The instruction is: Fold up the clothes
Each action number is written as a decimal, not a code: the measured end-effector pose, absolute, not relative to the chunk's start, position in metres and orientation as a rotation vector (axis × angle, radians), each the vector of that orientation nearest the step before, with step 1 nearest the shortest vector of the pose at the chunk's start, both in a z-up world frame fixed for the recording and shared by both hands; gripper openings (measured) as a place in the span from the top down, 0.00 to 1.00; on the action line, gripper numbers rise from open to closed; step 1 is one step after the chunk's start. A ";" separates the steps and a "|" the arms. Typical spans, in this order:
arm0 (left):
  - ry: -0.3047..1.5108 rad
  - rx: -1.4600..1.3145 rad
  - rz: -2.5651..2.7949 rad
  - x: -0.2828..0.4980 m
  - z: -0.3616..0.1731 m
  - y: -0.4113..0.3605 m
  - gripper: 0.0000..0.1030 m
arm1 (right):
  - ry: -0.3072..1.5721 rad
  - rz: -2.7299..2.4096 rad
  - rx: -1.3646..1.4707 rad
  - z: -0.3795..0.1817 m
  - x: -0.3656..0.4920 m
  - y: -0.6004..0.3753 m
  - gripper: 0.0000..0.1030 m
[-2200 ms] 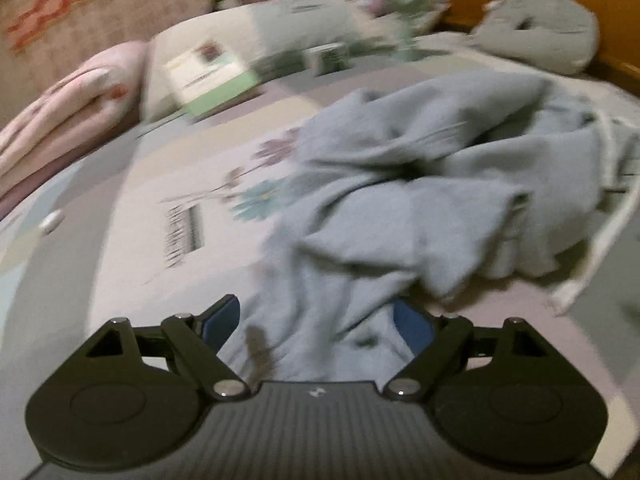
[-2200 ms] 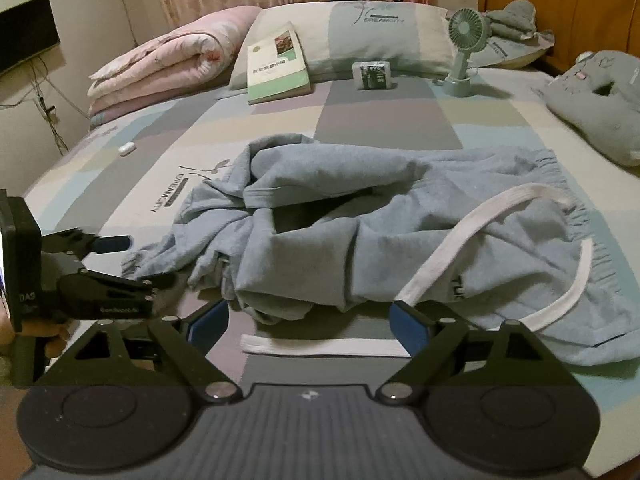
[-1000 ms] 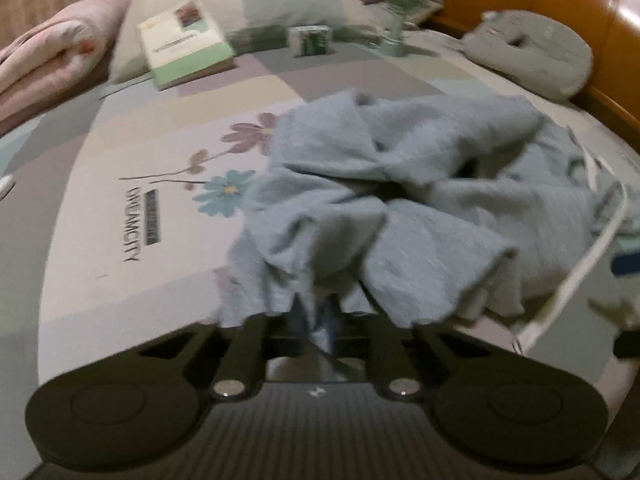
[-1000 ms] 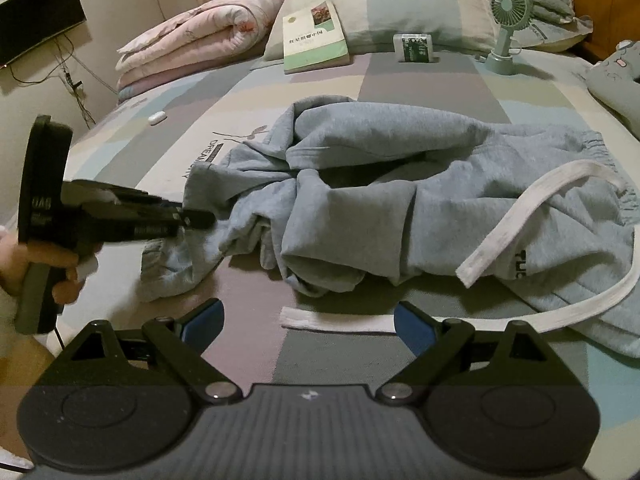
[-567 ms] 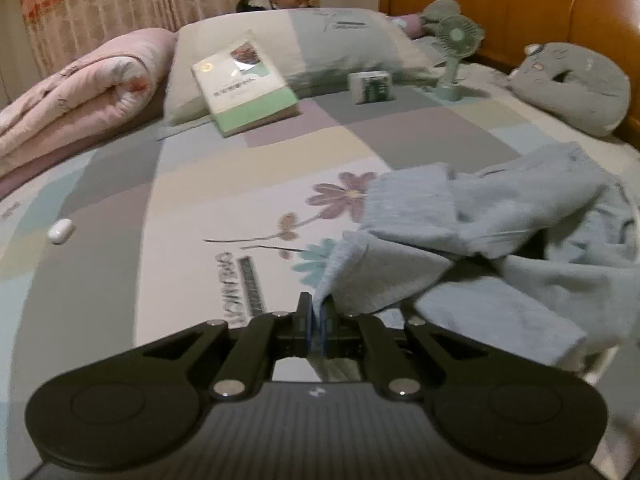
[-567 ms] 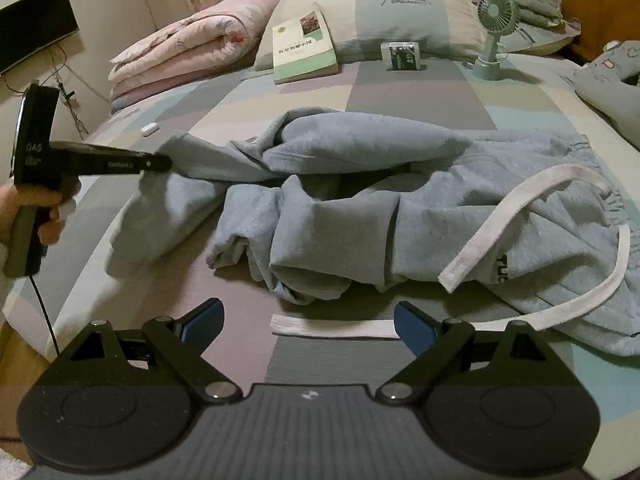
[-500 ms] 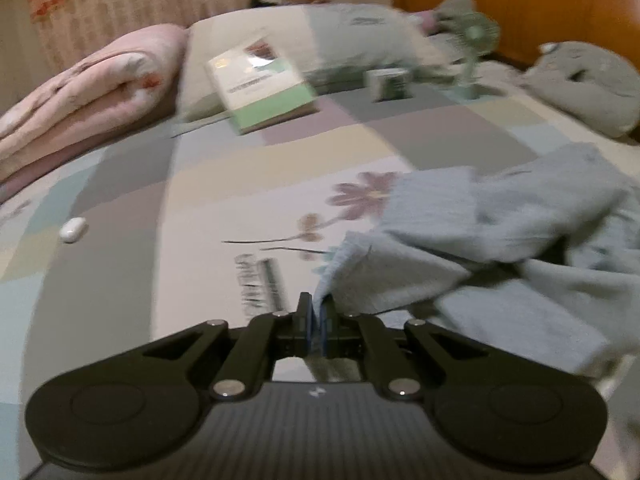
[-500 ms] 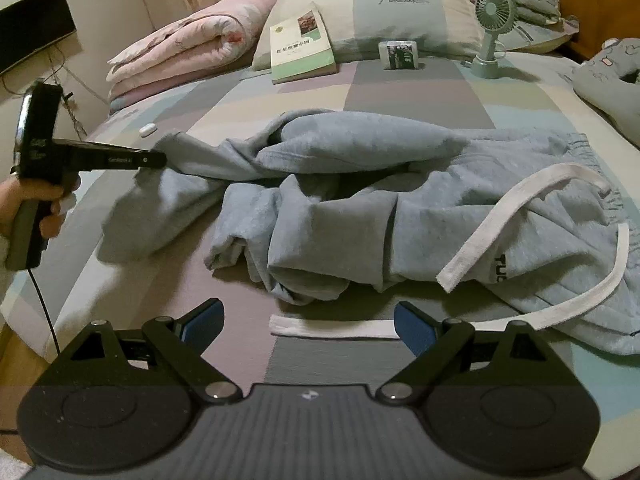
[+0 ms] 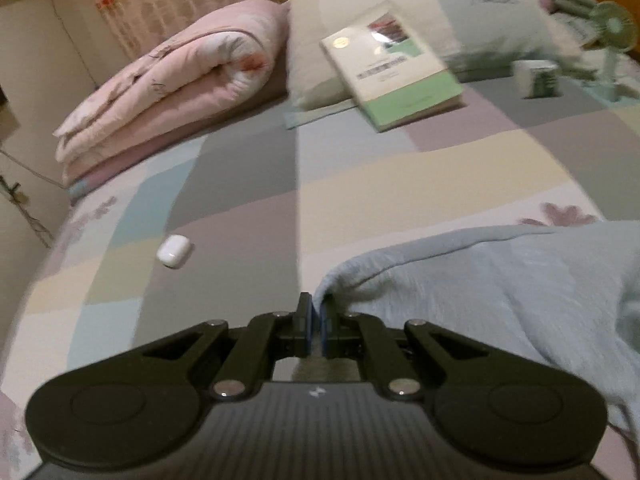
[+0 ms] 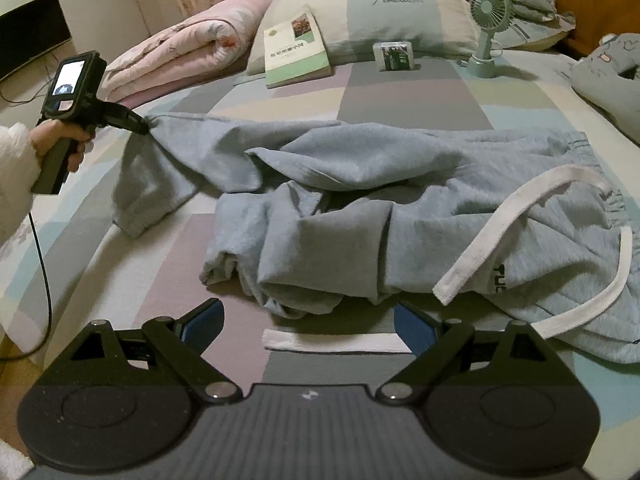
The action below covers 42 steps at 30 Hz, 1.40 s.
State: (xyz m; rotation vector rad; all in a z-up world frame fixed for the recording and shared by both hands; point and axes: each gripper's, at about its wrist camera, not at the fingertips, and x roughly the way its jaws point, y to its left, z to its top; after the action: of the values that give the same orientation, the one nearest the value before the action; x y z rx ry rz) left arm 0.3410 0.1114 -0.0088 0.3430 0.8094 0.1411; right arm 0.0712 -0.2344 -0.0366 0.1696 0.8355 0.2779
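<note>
Light blue sweatpants (image 10: 360, 208) with a white drawstring (image 10: 496, 224) lie crumpled across the patchwork bed. My left gripper (image 9: 316, 316) is shut on the cuff end of one leg (image 9: 460, 280), which stretches off to the right in its own view. In the right wrist view the left gripper (image 10: 142, 125) holds that leg lifted and stretched toward the bed's left side, a hand in a white sleeve on its handle. My right gripper (image 10: 308, 326) stands open low over the near edge, above a flat piece of white drawstring (image 10: 332, 345), nothing between its pads.
At the head of the bed lie a pillow (image 10: 368, 24) with a book (image 10: 294, 52), a small box (image 10: 394, 56), a green fan (image 10: 486, 20) and a rolled pink quilt (image 10: 180, 52). A white earbud case (image 9: 175, 251) lies at left. A person sits behind the pillow.
My left gripper, shut on the pant leg, has pulled it up and out to the left, stretching the leg away from the pile. The right gripper has stayed put.
</note>
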 end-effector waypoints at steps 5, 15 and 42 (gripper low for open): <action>0.797 0.351 0.230 0.377 -0.008 0.123 0.97 | 0.850 0.247 0.177 -0.043 0.082 -0.241 0.08; 0.812 0.334 0.233 0.421 -0.015 0.127 0.80 | 0.887 0.219 0.217 -0.062 0.100 -0.247 0.08; 0.772 0.298 -0.068 0.240 -0.073 0.106 0.48 | 0.873 0.314 0.191 -0.043 0.076 -0.215 0.07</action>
State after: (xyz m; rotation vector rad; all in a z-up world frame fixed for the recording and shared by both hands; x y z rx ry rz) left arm 0.2404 0.1057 -0.0728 0.2984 0.7717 -0.0684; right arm 0.0762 -0.2148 -0.0435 0.1911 0.8734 0.3137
